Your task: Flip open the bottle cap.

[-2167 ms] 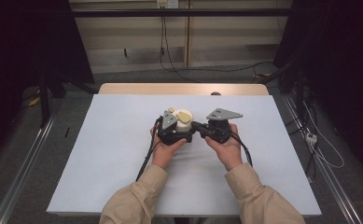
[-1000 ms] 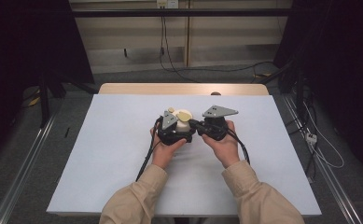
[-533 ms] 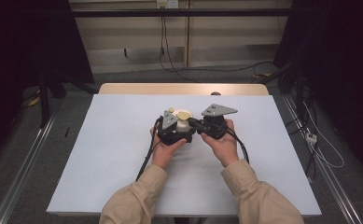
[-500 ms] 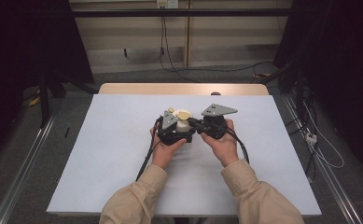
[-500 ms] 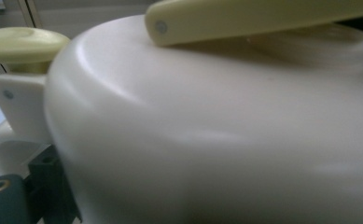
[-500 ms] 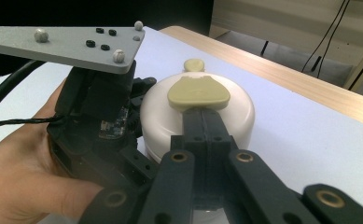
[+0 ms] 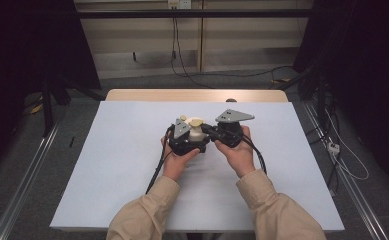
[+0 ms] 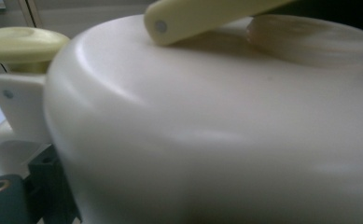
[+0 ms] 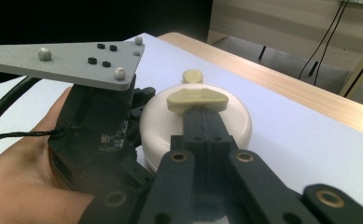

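A: Where is the cream container [image 7: 197,134] sitting?

B: Near the middle of the pale blue tabletop [image 7: 107,165], between the two hands. It is round and squat, with a pale yellow handle [image 9: 197,101] lying across its top and a small yellow knob [image 9: 192,75] on its far side in the right gripper view.

A: What is the right gripper [image 9: 202,116] doing?

B: Its two black jaws are pressed together, clenched on the near end of that yellow handle, right over the top of the container. In the high view the right gripper [image 7: 209,131] reaches leftward from the right hand [image 7: 238,152] onto the container.

A: And the left gripper [image 7: 184,140]?

B: It sits hard against the container's side, held by the left hand [image 7: 178,157]. In the left gripper view the cream wall [image 8: 216,140] is so close that the jaws are mostly hidden, so I cannot tell whether it is clenched or released.

A: How close are the two grippers?

B: Just beside each other, meeting at the container, each with its grey plate on top
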Action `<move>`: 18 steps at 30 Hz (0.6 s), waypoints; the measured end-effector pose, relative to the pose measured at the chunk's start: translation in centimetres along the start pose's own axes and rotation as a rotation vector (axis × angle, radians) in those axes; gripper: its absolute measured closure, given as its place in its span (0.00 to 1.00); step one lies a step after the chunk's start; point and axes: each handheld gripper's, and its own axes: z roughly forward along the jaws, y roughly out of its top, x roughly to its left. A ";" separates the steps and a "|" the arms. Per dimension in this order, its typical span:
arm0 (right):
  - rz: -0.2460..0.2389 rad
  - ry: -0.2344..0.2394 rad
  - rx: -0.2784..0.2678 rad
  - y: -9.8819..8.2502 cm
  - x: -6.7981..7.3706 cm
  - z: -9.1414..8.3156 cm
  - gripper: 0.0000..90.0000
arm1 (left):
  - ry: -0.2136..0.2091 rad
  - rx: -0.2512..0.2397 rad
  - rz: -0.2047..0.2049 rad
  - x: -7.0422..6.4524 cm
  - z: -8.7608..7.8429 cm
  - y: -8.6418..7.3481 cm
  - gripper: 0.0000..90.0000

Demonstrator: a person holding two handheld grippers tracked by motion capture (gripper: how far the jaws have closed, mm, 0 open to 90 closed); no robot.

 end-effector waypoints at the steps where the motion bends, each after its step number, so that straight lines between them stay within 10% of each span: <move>1: 0.000 0.000 -0.004 0.0 0.0 0.0 1.00 | 0.000 0.001 0.001 0.0 0.0 0.0 0.06; 18: -0.010 -0.002 0.002 0.3 0.2 0.8 1.00 | 0.002 0.003 0.003 0.0 0.0 0.0 0.06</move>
